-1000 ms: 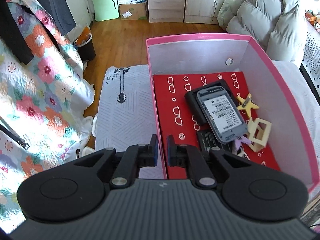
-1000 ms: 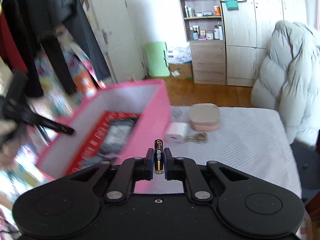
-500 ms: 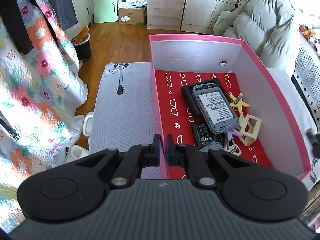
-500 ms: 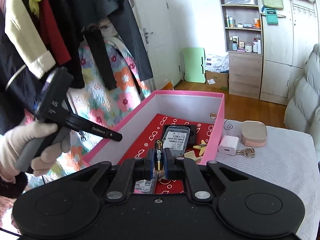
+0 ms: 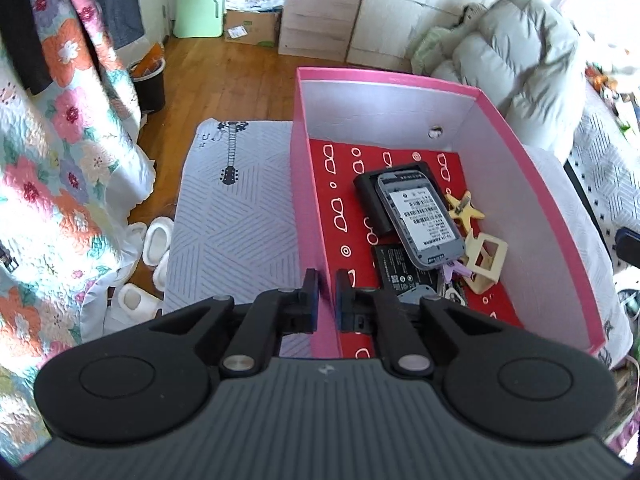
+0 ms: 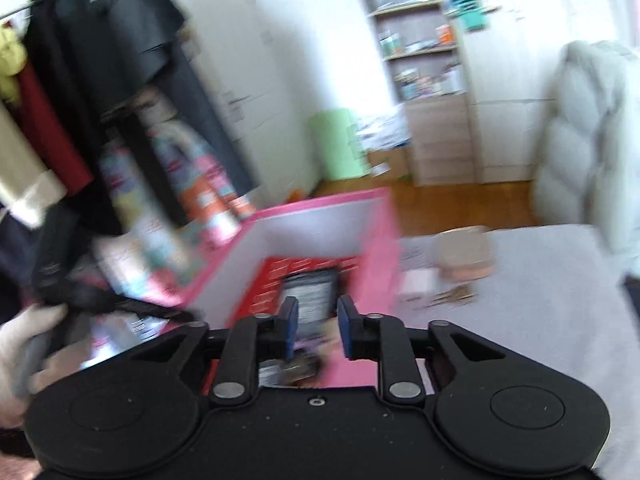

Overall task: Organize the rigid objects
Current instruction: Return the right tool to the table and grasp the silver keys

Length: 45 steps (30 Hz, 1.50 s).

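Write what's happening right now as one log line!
left gripper: shut on pink box wall | right gripper: opening, empty, above box

Black grippers with blue-padded fingers (image 5: 313, 298), silver pivot screws; white glove (image 6: 16, 344) on hand.

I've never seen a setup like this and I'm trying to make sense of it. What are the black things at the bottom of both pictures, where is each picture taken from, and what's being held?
There is no robot here. A person holds a hand tool in each hand, and each tool has a camera looking along its two fingers.

The left camera shows the left gripper shut on the near wall of a pink box. Inside lie a grey phone, a yellow star and other small items.

The right camera's picture is blurred. The right gripper is opening above the box, with nothing between its fingers. A white charger lies on the grey cover beside the box.
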Each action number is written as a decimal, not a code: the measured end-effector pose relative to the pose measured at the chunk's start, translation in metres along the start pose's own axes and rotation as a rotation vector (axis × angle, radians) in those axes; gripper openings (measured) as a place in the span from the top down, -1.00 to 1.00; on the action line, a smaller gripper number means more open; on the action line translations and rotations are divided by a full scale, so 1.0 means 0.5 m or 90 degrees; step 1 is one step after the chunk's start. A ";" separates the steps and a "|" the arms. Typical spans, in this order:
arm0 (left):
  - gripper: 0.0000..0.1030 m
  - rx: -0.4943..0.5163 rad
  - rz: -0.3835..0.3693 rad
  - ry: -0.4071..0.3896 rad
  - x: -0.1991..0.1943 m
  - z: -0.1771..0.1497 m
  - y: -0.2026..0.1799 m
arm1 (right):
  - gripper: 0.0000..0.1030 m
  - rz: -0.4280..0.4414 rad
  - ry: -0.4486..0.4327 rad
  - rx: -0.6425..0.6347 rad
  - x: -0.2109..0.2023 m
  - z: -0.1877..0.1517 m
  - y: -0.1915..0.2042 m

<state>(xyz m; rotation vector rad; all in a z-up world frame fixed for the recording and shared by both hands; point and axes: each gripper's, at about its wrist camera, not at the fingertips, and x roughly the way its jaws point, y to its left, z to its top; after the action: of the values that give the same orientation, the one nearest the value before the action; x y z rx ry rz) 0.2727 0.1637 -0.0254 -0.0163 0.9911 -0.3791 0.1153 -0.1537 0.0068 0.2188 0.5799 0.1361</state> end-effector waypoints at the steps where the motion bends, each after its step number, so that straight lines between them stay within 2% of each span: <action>1: 0.88 -0.007 0.001 -0.006 -0.001 -0.004 0.000 | 0.39 -0.047 -0.004 -0.025 0.013 -0.012 -0.012; 3: 0.88 -0.014 0.004 -0.015 -0.002 -0.009 -0.001 | 0.39 -0.105 0.010 -0.051 0.046 -0.038 -0.036; 4: 0.88 -0.014 0.005 -0.016 -0.003 -0.010 -0.003 | 0.39 -0.111 0.025 -0.049 0.063 -0.049 -0.051; 9: 0.88 -0.009 0.008 -0.017 -0.002 -0.009 -0.004 | 0.39 -0.093 0.069 -0.041 0.138 -0.074 -0.092; 13: 0.88 -0.011 0.006 -0.017 -0.001 -0.010 -0.002 | 0.38 -0.094 0.082 -0.072 0.190 -0.055 -0.103; 18: 0.88 -0.003 0.014 -0.021 0.001 -0.010 -0.009 | 0.26 -0.106 0.079 -0.152 0.249 -0.033 -0.105; 21: 0.88 0.005 0.020 -0.018 0.001 -0.012 -0.013 | 0.18 -0.115 0.089 -0.115 0.282 -0.016 -0.125; 24: 0.88 0.004 0.020 -0.019 0.001 -0.013 -0.013 | 0.15 -0.095 0.103 -0.051 0.299 -0.011 -0.144; 28: 0.88 -0.001 0.018 -0.020 0.001 -0.013 -0.013 | 0.06 -0.099 0.089 -0.066 0.312 -0.022 -0.143; 30: 0.88 -0.001 0.016 -0.020 0.001 -0.014 -0.012 | 0.38 -0.115 0.095 -0.087 0.306 -0.021 -0.131; 32: 0.88 -0.001 0.014 -0.019 0.000 -0.015 -0.008 | 0.85 -0.122 0.092 -0.097 0.287 -0.020 -0.121; 40: 0.88 0.002 0.017 -0.017 0.001 -0.010 -0.009 | 0.89 -0.066 0.042 -0.049 0.205 0.008 -0.111; 45: 0.87 0.000 0.018 -0.017 0.000 -0.012 -0.009 | 0.89 -0.039 -0.002 -0.057 0.140 0.037 -0.076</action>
<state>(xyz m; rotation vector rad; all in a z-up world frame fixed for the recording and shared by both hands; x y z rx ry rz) 0.2665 0.1602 -0.0277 -0.0067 0.9641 -0.3517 0.1862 -0.1803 -0.0244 0.1142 0.5760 0.1030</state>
